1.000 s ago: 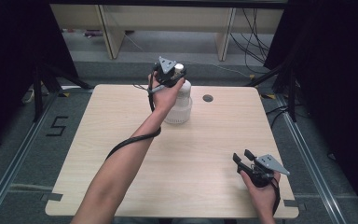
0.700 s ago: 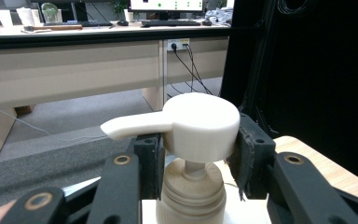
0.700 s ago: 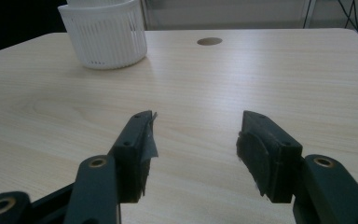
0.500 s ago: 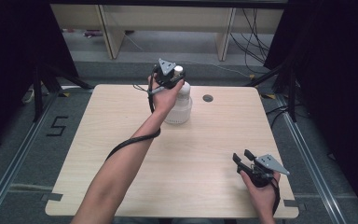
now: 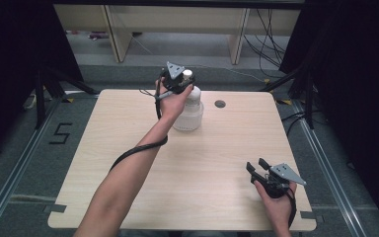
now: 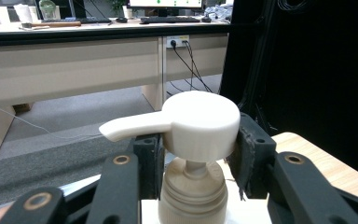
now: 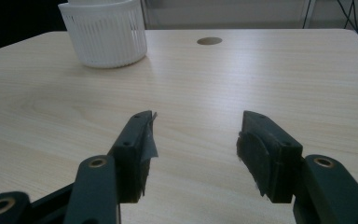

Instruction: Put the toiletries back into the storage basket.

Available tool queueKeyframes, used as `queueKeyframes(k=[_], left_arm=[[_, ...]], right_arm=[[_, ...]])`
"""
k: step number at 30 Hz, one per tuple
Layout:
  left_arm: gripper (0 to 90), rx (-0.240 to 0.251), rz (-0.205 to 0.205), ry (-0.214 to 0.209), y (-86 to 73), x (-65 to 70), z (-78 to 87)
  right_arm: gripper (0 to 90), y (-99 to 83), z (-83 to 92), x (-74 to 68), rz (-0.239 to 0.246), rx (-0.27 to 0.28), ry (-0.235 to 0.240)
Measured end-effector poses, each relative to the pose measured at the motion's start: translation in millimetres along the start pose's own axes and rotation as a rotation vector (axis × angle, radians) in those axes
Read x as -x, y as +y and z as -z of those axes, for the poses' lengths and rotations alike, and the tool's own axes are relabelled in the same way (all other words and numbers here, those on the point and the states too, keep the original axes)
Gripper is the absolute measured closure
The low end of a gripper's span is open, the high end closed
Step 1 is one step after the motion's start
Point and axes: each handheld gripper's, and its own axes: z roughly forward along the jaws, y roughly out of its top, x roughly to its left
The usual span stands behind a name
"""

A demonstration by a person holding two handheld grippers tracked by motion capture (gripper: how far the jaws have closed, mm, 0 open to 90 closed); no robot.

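From the high view, one white pump bottle (image 5: pixel 189 111) stands upright on the far middle of the light wooden table (image 5: pixel 128 163). One round dark hole (image 5: pixel 220 103) sits in the tabletop just right of the bottle. The left tool (image 5: pixel 181 81) is at the bottle's top, its jaws on either side of the pump head, with one grey three-cornered plate on top of it. One black cable (image 5: pixel 135 150) trails from it along the forearm. The right tool (image 5: pixel 257 167) is at the near right corner of the table, well apart from the bottle, with a second grey plate on it; its two jaws stand apart with nothing between them.

In the left gripper view, the pump head (image 6: pixel 200 126) sits between the two black jaws, its single spout pointing left. Both pads meet the sides of the round cap, so the left tool is clamped on it. The ribbed collar (image 6: pixel 193 196) of the bottle shows below.

In the right gripper view, the two jaws stand wide over bare table, holding nothing. The ribbed base of the bottle (image 7: pixel 103 35) is at the far left, and the hole (image 7: pixel 209 41) lies to its right.
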Motion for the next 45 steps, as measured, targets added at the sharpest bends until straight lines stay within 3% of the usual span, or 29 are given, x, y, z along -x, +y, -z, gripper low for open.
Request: queueKeyframes(k=[2, 3, 4, 12, 25, 32, 34, 38, 39, 41, 43, 44, 45], left_arm=[[58.4, -0.003, -0.002, 0.002, 0.1, 0.3, 0.2], [58.4, -0.003, -0.001, 0.002, 0.2, 0.3, 0.1], [58.3, -0.003, 0.002, 0.002, 0.3, 0.2, 0.0], [57.1, -0.011, 0.009, -0.002, -0.1, 0.1, -0.2], [44.3, -0.02, 0.033, -0.014, -3.0, -3.4, 3.5], [41.7, -0.024, 0.035, -0.039, -5.9, -8.0, 12.3], [40.9, -0.027, 0.038, -0.044, -7.4, -10.3, 15.9], [39.5, -0.034, 0.035, -0.059, -10.3, -13.3, 23.9], [39.3, -0.032, 0.035, -0.063, -10.7, -14.3, 26.7], [38.6, -0.031, 0.031, -0.061, -11.4, -16.5, 31.0], [38.3, -0.029, 0.032, -0.066, -11.9, -18.4, 35.6], [38.2, -0.029, 0.029, -0.067, -12.1, -19.0, 38.0], [38.0, -0.031, 0.026, -0.07, -12.1, -19.4, 39.9]], right_arm=[[45.4, 0.0, 0.3, -1.3, -0.015, -0.007, -0.001], [45.4, 0.1, 0.6, -1.1, -0.011, -0.01, -0.004], [45.4, 0.4, 0.0, 2.2, 0.029, 0.004, -0.001], [45.3, 0.5, 0.2, 2.2, 0.031, 0.0, -0.007], [45.2, 0.3, -0.3, 2.3, 0.029, 0.005, -0.003], [45.1, 0.6, 0.3, 2.4, 0.029, -0.001, -0.006], [45.1, -0.2, 0.1, -1.3, -0.021, -0.003, 0.001], [45.2, -0.1, 0.2, -1.7, -0.026, -0.007, 0.002], [45.2, -0.1, 0.1, -1.5, -0.022, -0.004, 0.0], [45.2, 0.7, 0.5, 2.0, 0.031, -0.005, -0.012], [45.2, 0.6, 0.4, 1.9, 0.03, -0.004, -0.011], [45.1, 0.0, 0.5, -1.2, -0.014, -0.007, -0.004], [45.1, 0.0, 0.6, -1.7, -0.022, -0.008, -0.003]])
